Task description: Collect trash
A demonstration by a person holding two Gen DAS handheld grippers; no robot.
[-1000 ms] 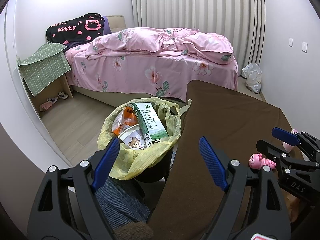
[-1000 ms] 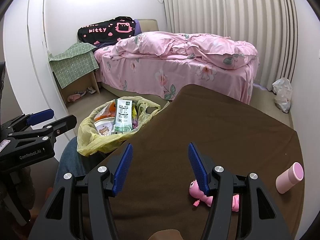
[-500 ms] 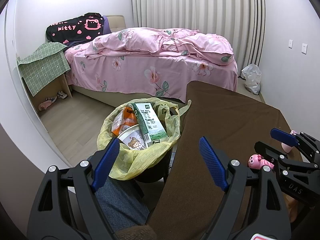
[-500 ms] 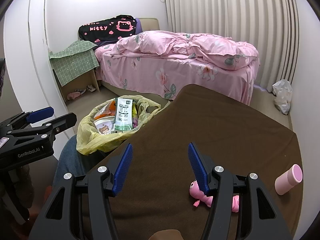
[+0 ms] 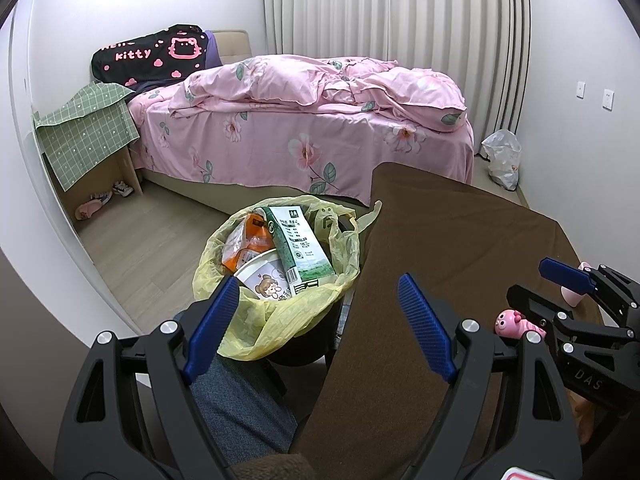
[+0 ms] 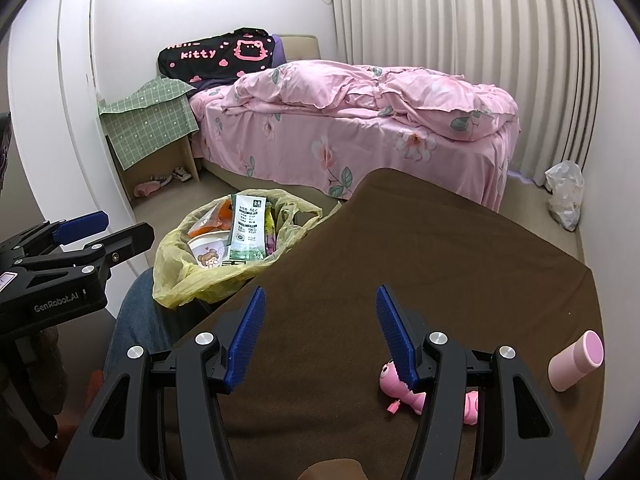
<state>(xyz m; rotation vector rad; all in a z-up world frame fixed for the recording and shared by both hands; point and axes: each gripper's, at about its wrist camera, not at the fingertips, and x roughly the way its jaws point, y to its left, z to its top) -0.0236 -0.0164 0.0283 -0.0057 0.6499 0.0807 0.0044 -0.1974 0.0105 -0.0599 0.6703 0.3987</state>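
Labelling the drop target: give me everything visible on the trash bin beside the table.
The trash bin is a dark container, mostly hidden by a thin, crinkled yellow plastic liner folded over its rim, handle loops hanging loose. It stands upright on the wood floor against the edge of the brown-covered table. It looks nearly full: a green-and-white carton leans upright, beside an orange packet and a white cartoon-printed cup. Neither gripper touches it.
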